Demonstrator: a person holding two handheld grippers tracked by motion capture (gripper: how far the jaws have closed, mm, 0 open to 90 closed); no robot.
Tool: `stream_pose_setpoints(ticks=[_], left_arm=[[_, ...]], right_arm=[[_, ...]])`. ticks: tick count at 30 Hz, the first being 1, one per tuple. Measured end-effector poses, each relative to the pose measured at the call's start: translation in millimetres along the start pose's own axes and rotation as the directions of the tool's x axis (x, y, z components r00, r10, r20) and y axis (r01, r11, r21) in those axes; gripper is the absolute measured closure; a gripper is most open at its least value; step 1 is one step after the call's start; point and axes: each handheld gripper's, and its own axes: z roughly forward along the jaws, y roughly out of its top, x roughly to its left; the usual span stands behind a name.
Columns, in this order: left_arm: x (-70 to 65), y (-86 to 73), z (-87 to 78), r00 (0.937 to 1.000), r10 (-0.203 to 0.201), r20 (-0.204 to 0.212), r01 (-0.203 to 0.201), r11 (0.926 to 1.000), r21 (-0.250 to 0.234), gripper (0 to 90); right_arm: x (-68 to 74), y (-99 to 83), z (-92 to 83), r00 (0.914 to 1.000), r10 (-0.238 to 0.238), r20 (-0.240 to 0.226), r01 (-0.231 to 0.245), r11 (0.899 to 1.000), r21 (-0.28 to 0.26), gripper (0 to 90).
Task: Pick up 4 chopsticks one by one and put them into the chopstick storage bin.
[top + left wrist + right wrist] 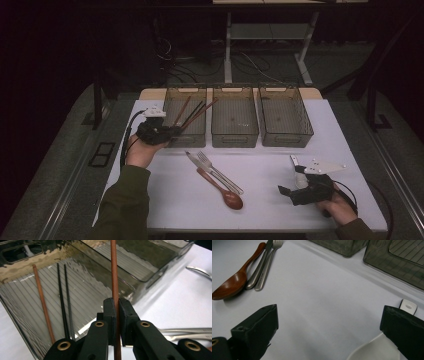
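My left gripper is shut on a brown wooden chopstick, which runs straight up between the jaws over the left bin. In the high view that gripper sits at the left bin's front corner, and the held chopstick slants up to the right across the rim. Inside the bin lie another brown chopstick and two black chopsticks. My right gripper is open wide over the white tabletop, with a white ceramic spoon lying beside its right jaw. It rests near the table's front right.
Two more grey bins, the middle and the right, stand in the row at the back. A fork, a knife and a wooden spoon lie together mid-table. They also appear at the right gripper view's upper left: wooden spoon, fork.
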Motion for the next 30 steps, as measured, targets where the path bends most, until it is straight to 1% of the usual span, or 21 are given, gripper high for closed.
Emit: stream_pose_setpoints(ticks=[3,5,14,16,21,24,27,30], left_arm=[[5.2,4.9,4.7,1.0000,0.000,-0.008,0.000,1.0000,0.008,84.1],[7.9,7.9,8.7,0.9998,-0.014,-0.017,0.014,0.9999,0.007,84.1],[25.9,23.6,24.0,0.9977,-0.034,-0.058,0.035,0.9992,0.018,84.1],[29.6,26.4,27.6,0.9955,-0.055,-0.077,0.056,0.9984,0.007,84.1],[41.3,31.4,35.3,0.9905,-0.071,-0.118,0.073,0.9972,0.015,84.1],[47.5,31.0,41.2,0.9858,-0.097,-0.137,0.099,0.9950,0.009,84.1],[53.6,27.5,47.5,0.9787,-0.133,-0.157,0.135,0.9908,0.008,84.1],[57.9,23.9,54.0,0.9726,-0.159,-0.170,0.164,0.9862,0.020,84.1]], right_arm=[[-0.2,0.0,-0.1,1.0000,0.001,0.000,-0.001,1.000,-0.001,1.6],[-0.3,0.0,-0.1,1.0000,0.002,0.000,-0.002,1.000,0.000,1.6],[-0.5,-0.1,-0.3,1.0000,0.003,0.000,-0.003,1.000,0.001,1.6],[-0.6,-0.2,-0.2,1.0000,0.002,0.000,-0.002,1.000,0.001,1.6],[-0.5,-0.2,-0.5,1.0000,0.004,-0.001,-0.004,1.000,0.000,1.6],[-0.5,-0.2,-0.6,1.0000,0.005,-0.001,-0.005,1.000,0.000,1.6],[-0.5,-0.2,-0.7,1.0000,0.006,-0.001,-0.006,1.000,-0.002,1.6],[-0.6,-0.2,-0.9,1.0000,0.006,-0.002,-0.006,1.000,-0.001,1.6]])
